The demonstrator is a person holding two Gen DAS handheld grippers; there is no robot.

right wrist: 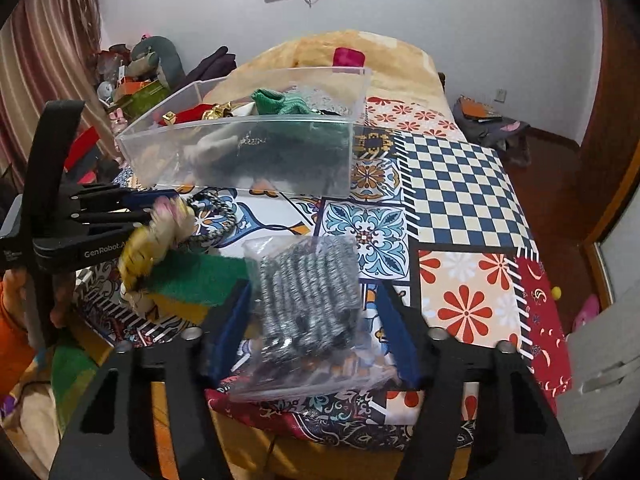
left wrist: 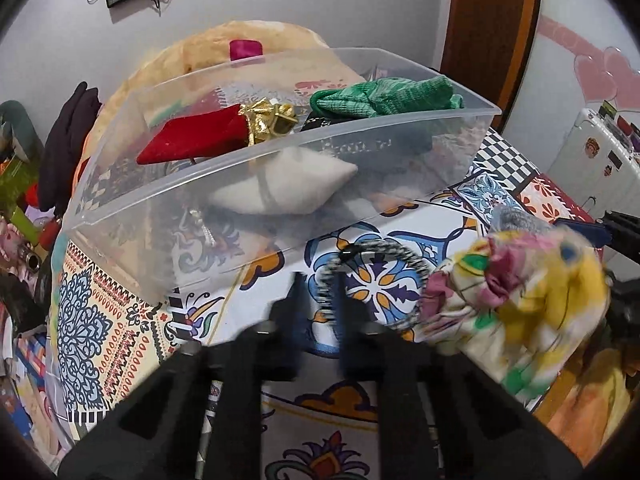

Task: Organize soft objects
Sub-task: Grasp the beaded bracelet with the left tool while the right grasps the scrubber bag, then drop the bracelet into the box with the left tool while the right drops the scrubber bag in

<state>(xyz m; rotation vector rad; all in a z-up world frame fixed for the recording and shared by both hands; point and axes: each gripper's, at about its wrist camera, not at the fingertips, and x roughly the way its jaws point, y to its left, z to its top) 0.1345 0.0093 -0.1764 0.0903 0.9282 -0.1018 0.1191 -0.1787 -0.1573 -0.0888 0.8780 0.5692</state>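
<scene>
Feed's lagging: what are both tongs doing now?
Left tongs: nearly closed around black-and-white braided rope ring; grip cannot be told.
Right tongs: open, straddling clear plastic bag of grey striped fabric.

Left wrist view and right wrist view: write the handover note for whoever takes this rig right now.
Left tool: fingers nearly together astride the braided ring's edge; grip unclear.
Right tool: open, the bag of grey striped stuff between its fingers, apparently not gripped.
Done: red pouch, green knit and white cushion sit in the clear bin.
Left on the bedspread: ring, bag, floral cloth, green sponge.
</scene>
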